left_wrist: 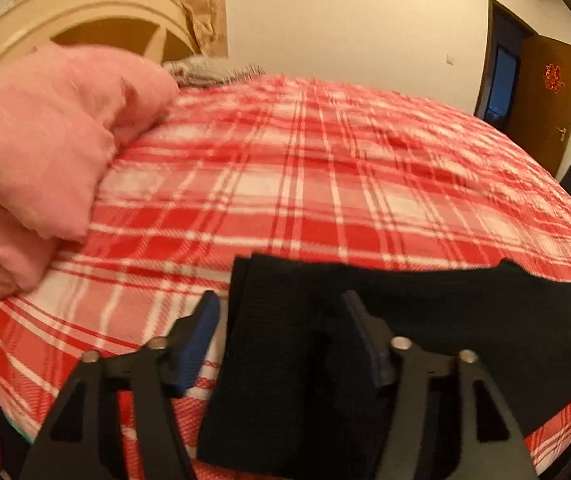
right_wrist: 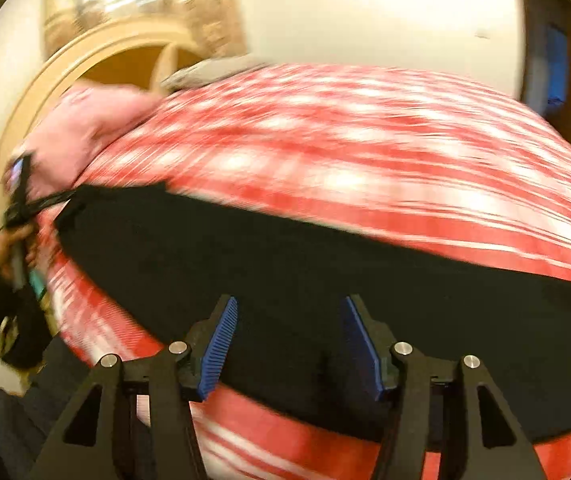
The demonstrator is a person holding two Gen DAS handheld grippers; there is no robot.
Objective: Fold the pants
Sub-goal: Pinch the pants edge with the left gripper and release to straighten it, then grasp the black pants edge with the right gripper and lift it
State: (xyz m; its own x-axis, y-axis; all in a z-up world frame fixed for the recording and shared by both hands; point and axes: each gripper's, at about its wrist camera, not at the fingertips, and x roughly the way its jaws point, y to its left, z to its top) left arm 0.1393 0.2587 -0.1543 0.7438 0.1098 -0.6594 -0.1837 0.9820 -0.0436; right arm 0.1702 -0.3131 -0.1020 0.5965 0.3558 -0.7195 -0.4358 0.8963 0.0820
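You have plain black fabric pants [left_wrist: 425, 312] lying on a bed sheet checked in red, pink and white plaid [left_wrist: 325, 168]. Your puffy quilt [left_wrist: 45, 140] is solid pink, the curved wooden headboard [left_wrist: 97, 12] cream, and each gripper's ribbed pads [right_wrist: 221, 344] are blue.

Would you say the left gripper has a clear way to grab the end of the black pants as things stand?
Probably yes. The left gripper is open with the end of the black pants lying flat on the plaid bedspread between its fingers; nothing covers it, and the pink quilt sits well off to the side.
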